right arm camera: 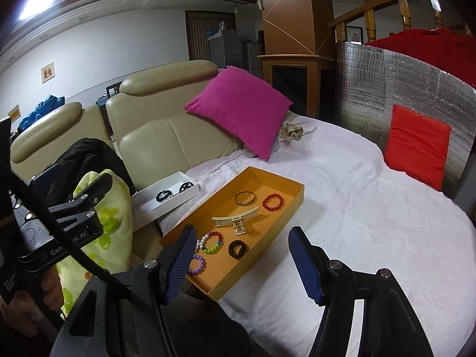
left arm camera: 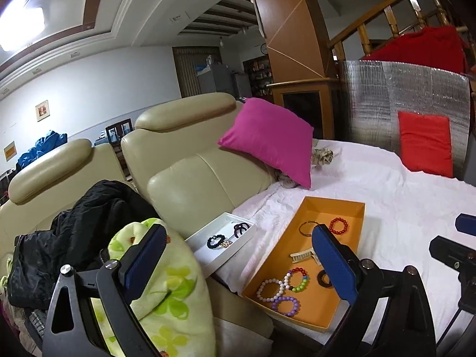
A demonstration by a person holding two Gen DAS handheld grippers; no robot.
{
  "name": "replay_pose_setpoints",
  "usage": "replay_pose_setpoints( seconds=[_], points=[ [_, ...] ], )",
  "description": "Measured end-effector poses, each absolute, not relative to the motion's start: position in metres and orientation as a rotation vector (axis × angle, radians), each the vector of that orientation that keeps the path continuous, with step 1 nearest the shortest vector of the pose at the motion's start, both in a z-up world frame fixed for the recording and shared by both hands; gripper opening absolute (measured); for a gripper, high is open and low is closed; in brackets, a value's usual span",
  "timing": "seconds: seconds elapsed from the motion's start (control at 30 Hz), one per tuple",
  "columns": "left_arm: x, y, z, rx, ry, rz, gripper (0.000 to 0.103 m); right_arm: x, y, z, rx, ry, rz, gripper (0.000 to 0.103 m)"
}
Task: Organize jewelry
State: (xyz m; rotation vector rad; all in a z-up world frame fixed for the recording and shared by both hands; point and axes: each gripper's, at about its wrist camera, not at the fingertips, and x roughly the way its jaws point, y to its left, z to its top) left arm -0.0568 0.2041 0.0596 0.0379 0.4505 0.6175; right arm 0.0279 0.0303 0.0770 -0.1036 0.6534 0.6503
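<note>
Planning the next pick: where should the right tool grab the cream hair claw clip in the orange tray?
Grip the cream hair claw clip across its long toothed bar, coming from above. It lies flat in the orange tray, handle toward the camera, with clear floor on both sides. The right tool is open.

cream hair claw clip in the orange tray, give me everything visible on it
The cream hair claw clip looks like glossy plastic: a long curved toothed bar with a squarish pinch handle sticking out toward the camera. It lies flat, jaws apparently closed, on the floor of the orange tray, near the middle. The gold bangle lies just beyond it and the multicolour bead bracelet nearer; it appears to touch neither. No gripper holds it.
</note>
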Motion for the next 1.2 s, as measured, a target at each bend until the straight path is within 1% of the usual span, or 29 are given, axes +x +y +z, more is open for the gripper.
replay_pose_setpoints(
  seconds=[0.47, 1.2],
  points=[
    [-0.092, 0.2, 0.078, 0.038, 0.401, 0.626, 0.098, -0.007, 0.044, 0.093, -0.148, 0.657, 0.602, 0.069],
    [-0.093, 0.199, 0.076, 0.055, 0.414, 0.641, 0.099, -0.01, 0.049, 0.079, -0.122, 0.723, 0.611, 0.069]
  ],
)
